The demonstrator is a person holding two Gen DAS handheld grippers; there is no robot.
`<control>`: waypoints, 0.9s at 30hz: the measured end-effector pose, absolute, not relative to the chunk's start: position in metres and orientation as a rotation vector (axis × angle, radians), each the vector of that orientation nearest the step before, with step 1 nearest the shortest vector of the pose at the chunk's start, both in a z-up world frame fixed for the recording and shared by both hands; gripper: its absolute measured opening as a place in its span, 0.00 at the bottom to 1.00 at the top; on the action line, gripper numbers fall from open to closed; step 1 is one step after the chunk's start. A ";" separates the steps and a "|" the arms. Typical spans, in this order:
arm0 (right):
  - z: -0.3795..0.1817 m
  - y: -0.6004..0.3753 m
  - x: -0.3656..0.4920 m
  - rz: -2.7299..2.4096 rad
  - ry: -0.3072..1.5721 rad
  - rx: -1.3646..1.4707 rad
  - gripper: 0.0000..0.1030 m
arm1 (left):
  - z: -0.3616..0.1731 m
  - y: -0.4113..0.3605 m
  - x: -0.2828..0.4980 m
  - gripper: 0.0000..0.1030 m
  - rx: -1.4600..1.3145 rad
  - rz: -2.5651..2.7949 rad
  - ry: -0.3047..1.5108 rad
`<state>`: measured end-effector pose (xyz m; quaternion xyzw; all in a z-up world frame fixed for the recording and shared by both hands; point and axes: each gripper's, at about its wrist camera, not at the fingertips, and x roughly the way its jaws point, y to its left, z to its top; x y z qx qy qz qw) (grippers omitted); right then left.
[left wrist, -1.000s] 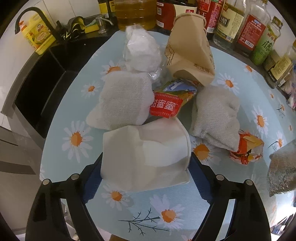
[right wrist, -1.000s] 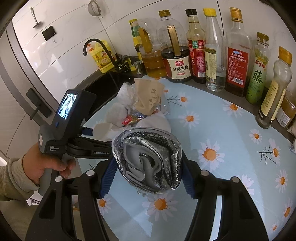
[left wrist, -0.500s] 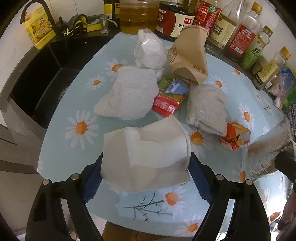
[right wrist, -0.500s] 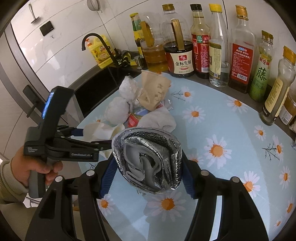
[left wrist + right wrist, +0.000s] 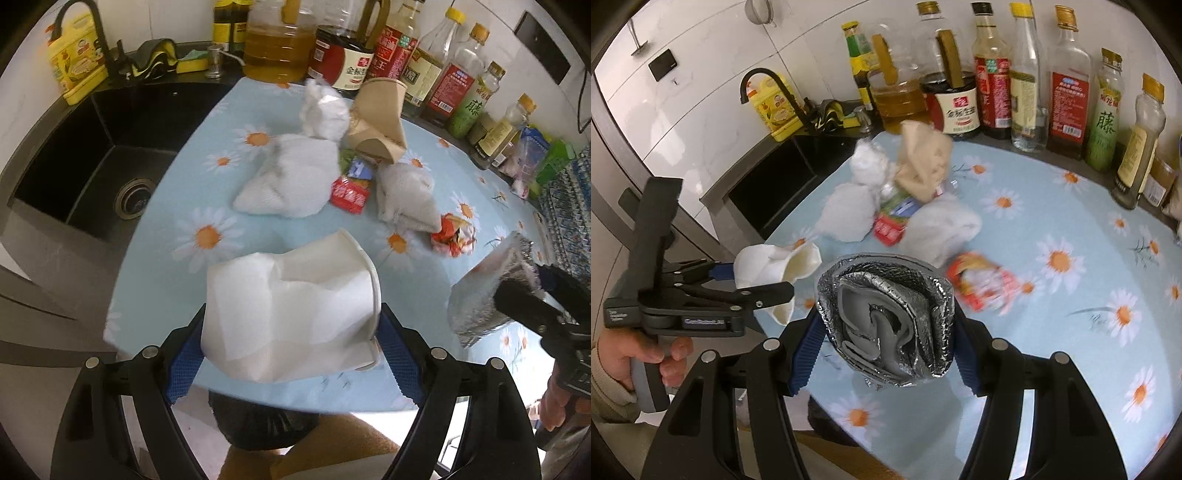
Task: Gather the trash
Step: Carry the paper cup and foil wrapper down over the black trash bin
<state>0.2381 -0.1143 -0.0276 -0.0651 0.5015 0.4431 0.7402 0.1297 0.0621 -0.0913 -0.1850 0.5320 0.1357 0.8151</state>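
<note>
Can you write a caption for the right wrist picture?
Right gripper holds a crumpled foil wad above the daisy tablecloth.

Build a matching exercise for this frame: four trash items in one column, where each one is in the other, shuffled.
Items:
1. crushed white paper cup
2. silver foil bag
3. brown paper cup
4. red wrapper

Places:
A. between two white towels
B. in the right gripper
C. by the bottles
D. in the left gripper

Pairs: 1-D, 2-B, 3-C, 4-A

White tiled wall (image 5: 701, 92), black sink (image 5: 92, 166), daisy-print tablecloth (image 5: 1071, 206), bottles (image 5: 1067, 107) along wall
</note>
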 end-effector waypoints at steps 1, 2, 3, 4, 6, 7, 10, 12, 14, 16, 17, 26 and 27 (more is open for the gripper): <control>-0.028 -0.111 0.233 0.969 1.102 -0.143 0.61 | -0.091 0.065 0.124 0.81 -0.400 0.283 1.135; -0.029 -0.107 0.225 0.961 1.109 -0.143 0.61 | -0.091 0.068 0.119 0.81 -0.403 0.277 1.135; -0.030 -0.103 0.219 0.956 1.116 -0.140 0.61 | -0.091 0.071 0.111 0.81 -0.403 0.267 1.134; -0.030 -0.099 0.213 0.951 1.122 -0.136 0.61 | -0.091 0.073 0.105 0.81 -0.402 0.259 1.134; -0.031 -0.093 0.200 0.943 1.131 -0.132 0.61 | -0.091 0.078 0.092 0.81 -0.408 0.239 1.136; -0.031 -0.089 0.192 0.939 1.137 -0.128 0.61 | -0.092 0.080 0.087 0.81 -0.413 0.230 1.139; -0.033 -0.081 0.171 0.929 1.144 -0.130 0.61 | -0.090 0.086 0.070 0.81 -0.418 0.211 1.135; -0.035 -0.077 0.160 0.920 1.152 -0.127 0.61 | -0.087 0.085 0.061 0.81 -0.394 0.193 1.133; -0.036 -0.075 0.149 0.911 1.157 -0.125 0.61 | -0.086 0.086 0.052 0.81 -0.408 0.156 1.134; -0.036 -0.073 0.138 0.903 1.161 -0.119 0.61 | -0.085 0.086 0.045 0.81 -0.399 0.136 1.135; -0.037 -0.072 0.131 0.897 1.162 -0.118 0.61 | -0.086 0.086 0.042 0.81 -0.396 0.129 1.136; -0.054 -0.072 0.089 0.838 1.216 -0.095 0.61 | -0.104 0.085 0.009 0.81 -0.381 0.067 1.180; -0.057 -0.073 0.085 0.836 1.222 -0.096 0.61 | -0.108 0.085 0.006 0.81 -0.384 0.057 1.188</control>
